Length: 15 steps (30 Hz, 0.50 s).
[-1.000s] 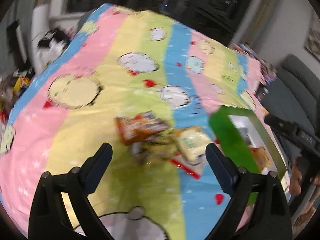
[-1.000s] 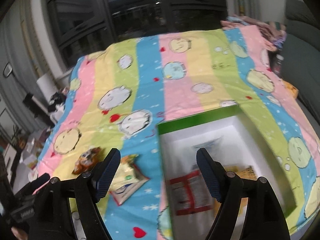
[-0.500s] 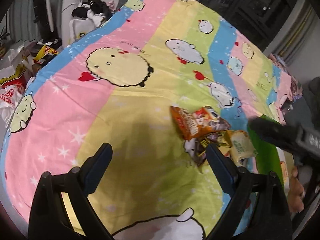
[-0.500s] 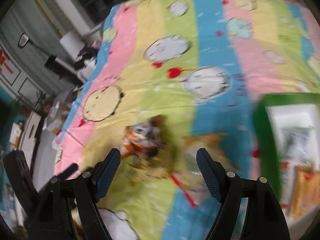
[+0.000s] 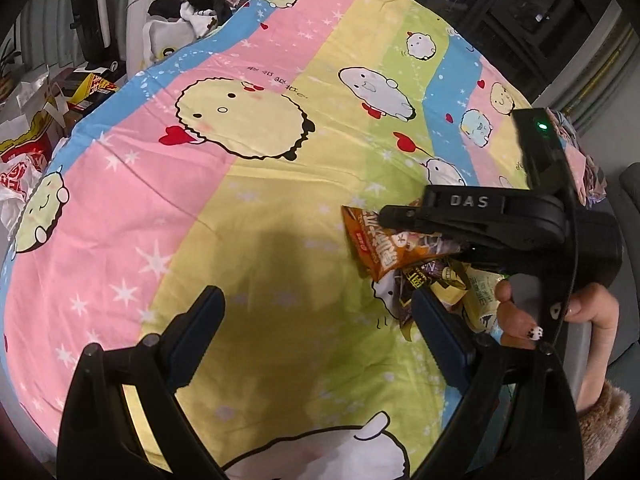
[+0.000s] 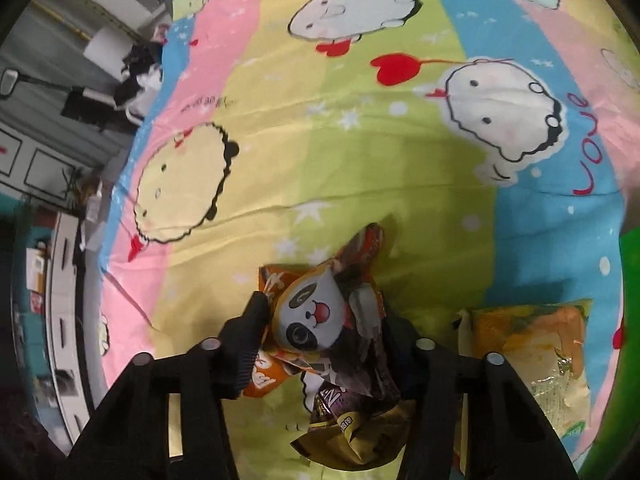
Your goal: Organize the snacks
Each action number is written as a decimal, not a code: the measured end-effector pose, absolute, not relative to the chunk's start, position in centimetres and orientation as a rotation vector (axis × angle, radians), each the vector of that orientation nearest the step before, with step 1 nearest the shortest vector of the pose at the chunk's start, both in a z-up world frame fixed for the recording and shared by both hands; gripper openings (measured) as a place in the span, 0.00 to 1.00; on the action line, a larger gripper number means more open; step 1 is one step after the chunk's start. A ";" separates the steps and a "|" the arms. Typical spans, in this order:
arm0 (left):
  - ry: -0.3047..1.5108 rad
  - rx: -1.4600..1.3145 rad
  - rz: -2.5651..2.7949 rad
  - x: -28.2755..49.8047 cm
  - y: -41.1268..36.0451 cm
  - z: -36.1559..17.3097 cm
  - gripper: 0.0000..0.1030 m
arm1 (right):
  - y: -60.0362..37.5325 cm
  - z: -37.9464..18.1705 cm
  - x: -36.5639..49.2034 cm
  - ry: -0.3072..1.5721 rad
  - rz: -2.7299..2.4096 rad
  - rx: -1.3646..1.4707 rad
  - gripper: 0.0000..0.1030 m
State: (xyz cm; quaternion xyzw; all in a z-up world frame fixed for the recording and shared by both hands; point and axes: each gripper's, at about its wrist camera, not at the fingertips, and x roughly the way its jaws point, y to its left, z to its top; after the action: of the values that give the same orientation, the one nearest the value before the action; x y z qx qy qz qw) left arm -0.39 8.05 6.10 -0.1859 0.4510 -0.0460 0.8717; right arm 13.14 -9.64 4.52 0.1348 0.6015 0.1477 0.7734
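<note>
An orange panda snack packet [image 6: 320, 312] lies on the striped cartoon bedspread [image 6: 360, 140]. My right gripper [image 6: 324, 320] has its fingers on either side of the packet and pressing into it. Under it lie a dark brown packet [image 6: 352, 412] and, to the right, a yellow-orange packet [image 6: 536, 344]. In the left wrist view the right gripper [image 5: 472, 220] sits over the orange packet [image 5: 376, 244]. My left gripper [image 5: 316, 316] is open and empty above the bedspread [image 5: 240, 200], left of the packets.
A green box edge [image 6: 628, 264] shows at the far right. Bags and clutter [image 5: 36, 120] lie on the floor beyond the bed's left edge. A grey sofa [image 5: 630, 184] stands at the right.
My right gripper has swung left from the green box, come down over the snack pile and closed around the orange panda packet. My left gripper has drawn back to the left.
</note>
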 end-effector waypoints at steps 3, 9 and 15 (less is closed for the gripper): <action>0.940 -0.390 -0.094 -0.4 8.1 6.2 0.92 | -10.8 6.0 12.3 1.236 0.307 0.327 0.45; 0.940 -0.405 -0.103 -0.4 8.0 6.2 0.92 | -14.2 11.5 8.4 1.075 0.374 0.398 0.44; 0.949 -0.388 -0.126 -0.6 7.0 6.3 0.92 | -16.4 10.5 2.2 1.104 0.364 0.396 0.44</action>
State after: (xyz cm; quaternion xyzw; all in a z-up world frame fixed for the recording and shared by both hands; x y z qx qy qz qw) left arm -0.58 7.03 6.25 -0.1856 0.4538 -0.0603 0.8694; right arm 2.21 -16.44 10.54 0.1860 0.5181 0.1709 0.8172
